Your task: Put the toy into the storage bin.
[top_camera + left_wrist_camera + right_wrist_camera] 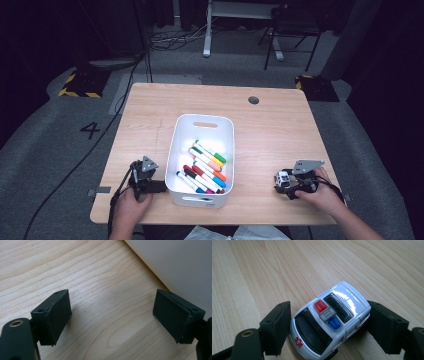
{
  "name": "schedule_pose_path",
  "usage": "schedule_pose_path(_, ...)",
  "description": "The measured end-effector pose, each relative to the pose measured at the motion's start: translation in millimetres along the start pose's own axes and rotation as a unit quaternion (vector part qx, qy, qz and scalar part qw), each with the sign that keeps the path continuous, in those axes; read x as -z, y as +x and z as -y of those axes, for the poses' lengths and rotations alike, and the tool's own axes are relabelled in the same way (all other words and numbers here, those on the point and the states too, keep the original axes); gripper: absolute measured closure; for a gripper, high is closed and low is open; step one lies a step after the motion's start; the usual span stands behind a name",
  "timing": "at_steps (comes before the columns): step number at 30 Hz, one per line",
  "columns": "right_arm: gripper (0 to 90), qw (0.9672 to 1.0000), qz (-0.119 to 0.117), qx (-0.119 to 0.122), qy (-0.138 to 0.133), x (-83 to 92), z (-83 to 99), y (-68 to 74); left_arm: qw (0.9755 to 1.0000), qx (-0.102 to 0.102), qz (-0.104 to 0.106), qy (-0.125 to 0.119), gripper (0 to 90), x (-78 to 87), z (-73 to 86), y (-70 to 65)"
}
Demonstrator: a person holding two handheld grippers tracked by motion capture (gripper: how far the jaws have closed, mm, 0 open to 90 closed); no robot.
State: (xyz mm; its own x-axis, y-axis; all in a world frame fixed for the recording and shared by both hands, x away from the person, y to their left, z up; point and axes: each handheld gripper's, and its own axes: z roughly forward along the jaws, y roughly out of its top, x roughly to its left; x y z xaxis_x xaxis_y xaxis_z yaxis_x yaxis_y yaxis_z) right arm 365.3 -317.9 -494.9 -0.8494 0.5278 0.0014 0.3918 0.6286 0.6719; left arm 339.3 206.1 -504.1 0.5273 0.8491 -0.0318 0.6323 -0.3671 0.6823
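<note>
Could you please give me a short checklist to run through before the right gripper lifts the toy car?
1. Toy car sits between the right gripper jaws: ok.
2. Both pads press on the car: cannot tell; it lies askew between them.
3. Car rests on the table: ok.
4. Left gripper open with nothing between its jaws: ok.
5. Left gripper is beside the white bin, not in it: ok.
6. Markers lie inside the bin: ok.

A light wooden table point(280, 135) with a dark round grommet hole point(253, 100) near its far edge stands on grey carpet point(45, 140). The room beyond is dark. Yellow-black hazard tape point(77, 85) marks the floor far left; a black chair point(292, 30) and white desk leg point(207, 30) stand far back.
</note>
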Motion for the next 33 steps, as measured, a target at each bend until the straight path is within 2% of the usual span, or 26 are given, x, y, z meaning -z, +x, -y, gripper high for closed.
schedule_pose_path(3,22.2,1.0000,-0.003,0.006,-0.001,0.2,0.7,-0.5,1.0000,0.001,0.001,0.000,15.4,-0.1,0.0,-0.1)
schedule_pose_path(15,24.5,1.0000,0.005,-0.003,0.004,2.8,1.2,0.6,1.0000,0.000,0.000,0.000,15.4,0.0,0.0,0.0)
schedule_pose_path(17,26.3,0.9999,0.011,-0.003,0.006,3.3,0.4,0.9,1.0000,0.001,0.001,0.000,15.3,-0.1,0.0,-0.1)
schedule_pose_path(18,33.6,0.9998,0.016,-0.004,0.008,4.1,0.1,0.8,1.0000,0.000,0.001,0.000,15.3,-0.1,0.0,-0.1)
schedule_pose_path(20,34.9,0.9999,0.005,-0.012,0.003,7.2,-0.3,-1.4,1.0000,0.000,0.000,0.000,15.4,0.0,0.0,-0.1)
schedule_pose_path(21,35.0,0.9999,0.004,-0.015,0.004,7.3,-0.4,-1.2,1.0000,0.000,0.000,0.000,15.3,-0.1,0.0,0.0)
schedule_pose_path(23,35.0,0.9999,0.009,-0.003,0.010,7.3,-1.2,-0.6,1.0000,0.000,0.000,0.000,15.3,0.0,0.0,0.0)
schedule_pose_path(27,34.8,0.9998,0.016,0.002,0.015,6.2,-2.9,0.7,1.0000,0.000,0.000,0.000,15.4,0.0,0.0,0.0)
schedule_pose_path(33,28.4,0.9996,0.018,-0.023,0.005,-0.9,-4.6,1.2,1.0000,0.000,0.001,0.000,15.3,-0.1,0.0,-0.1)
